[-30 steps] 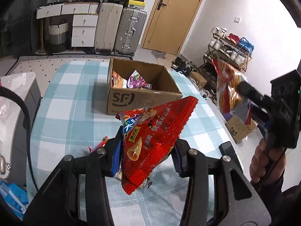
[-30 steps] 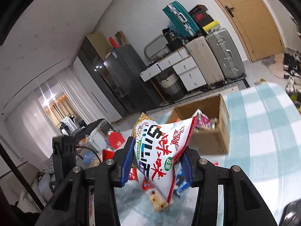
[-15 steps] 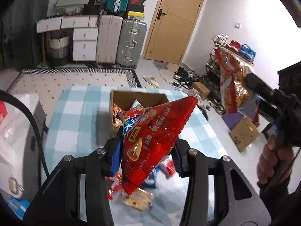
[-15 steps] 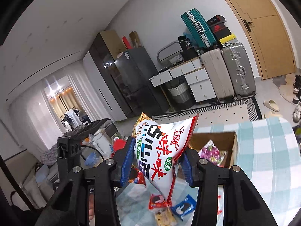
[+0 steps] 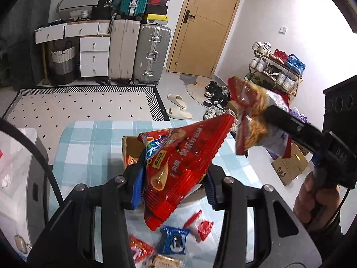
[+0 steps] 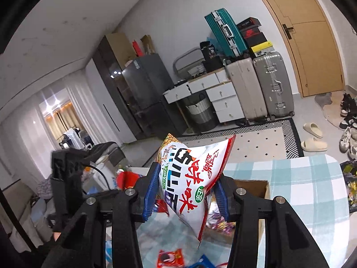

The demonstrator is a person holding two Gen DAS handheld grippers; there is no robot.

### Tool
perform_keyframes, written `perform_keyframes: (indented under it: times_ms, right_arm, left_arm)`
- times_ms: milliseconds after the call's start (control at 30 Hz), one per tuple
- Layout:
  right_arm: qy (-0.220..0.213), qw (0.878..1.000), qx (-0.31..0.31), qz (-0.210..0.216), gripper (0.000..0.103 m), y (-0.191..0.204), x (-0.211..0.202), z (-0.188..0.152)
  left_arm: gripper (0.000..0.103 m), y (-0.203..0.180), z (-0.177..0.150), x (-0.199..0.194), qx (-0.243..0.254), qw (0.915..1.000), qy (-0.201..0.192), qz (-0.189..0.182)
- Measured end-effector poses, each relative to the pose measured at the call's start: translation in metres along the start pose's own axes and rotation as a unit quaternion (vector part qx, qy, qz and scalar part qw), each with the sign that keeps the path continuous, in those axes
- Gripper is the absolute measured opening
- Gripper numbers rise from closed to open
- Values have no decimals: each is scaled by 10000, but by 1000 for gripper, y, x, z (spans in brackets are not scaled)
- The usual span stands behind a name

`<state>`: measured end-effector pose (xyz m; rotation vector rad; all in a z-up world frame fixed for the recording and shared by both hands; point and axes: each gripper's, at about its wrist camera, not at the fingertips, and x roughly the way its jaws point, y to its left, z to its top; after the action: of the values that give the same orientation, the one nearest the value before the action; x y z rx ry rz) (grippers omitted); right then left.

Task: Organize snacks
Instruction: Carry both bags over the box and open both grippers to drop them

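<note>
My left gripper (image 5: 174,185) is shut on a red chip bag (image 5: 183,163) and holds it high above the checked table (image 5: 89,147). The bag hides most of the open cardboard box (image 5: 130,147). In the right wrist view my right gripper (image 6: 185,196) is shut on a white snack bag with red lettering (image 6: 191,183), above the same box (image 6: 254,185), which has snacks inside. From the left wrist view that right gripper (image 5: 267,116) appears at the right with its bag (image 5: 252,120) in the air. Small loose packets (image 5: 174,241) lie on the table below.
A person's hand (image 5: 312,198) grips the right tool's handle. Suitcases (image 5: 151,53), white drawers (image 5: 93,53) and a wooden door (image 5: 207,22) line the far wall. A shoe rack (image 5: 276,67) and slippers (image 5: 178,107) stand on the floor beyond the table.
Both grippers have risen with their bags still held. The table and box now sit lower and smaller in both views, and loose packets have come into sight underneath.
</note>
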<state>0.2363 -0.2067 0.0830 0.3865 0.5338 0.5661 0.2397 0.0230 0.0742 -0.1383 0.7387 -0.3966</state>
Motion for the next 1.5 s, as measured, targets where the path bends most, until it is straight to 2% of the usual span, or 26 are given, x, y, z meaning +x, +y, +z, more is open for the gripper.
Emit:
perform_keyframes:
  times_ms: [200,400,667,833,1200,1333,1500]
  right_arm:
    - [217,9994,-29,-267,46,-24,42,10]
    - [454,9976,-68,-510,46,-45,80,5]
    - [741,9946,14,-730,46,-76,116,-4]
    - [920,9929,135,-743,46,-92,131,-13]
    - [1287,9863,159,-1015,46,-111,154,-32]
    - [1343,9840,-17,-1170,46,-108,159,-34]
    - [1354,9831,-157,-1220,47,-103,163,-36]
  left_arm:
    - [41,5,20,58,-2,9994,306,178]
    - [41,18,21,115,-52,9980,539,318]
    - [41,39,18,170,-163,9960,799,378]
    - [42,47,13,200,-232,9944,1025,111]
    - [42,55,3,241,-85,9910,1321,188]
    - [42,57,0,245,-91,9902,1358,298]
    - [49,59,3,242,-76,9906,1337,286]
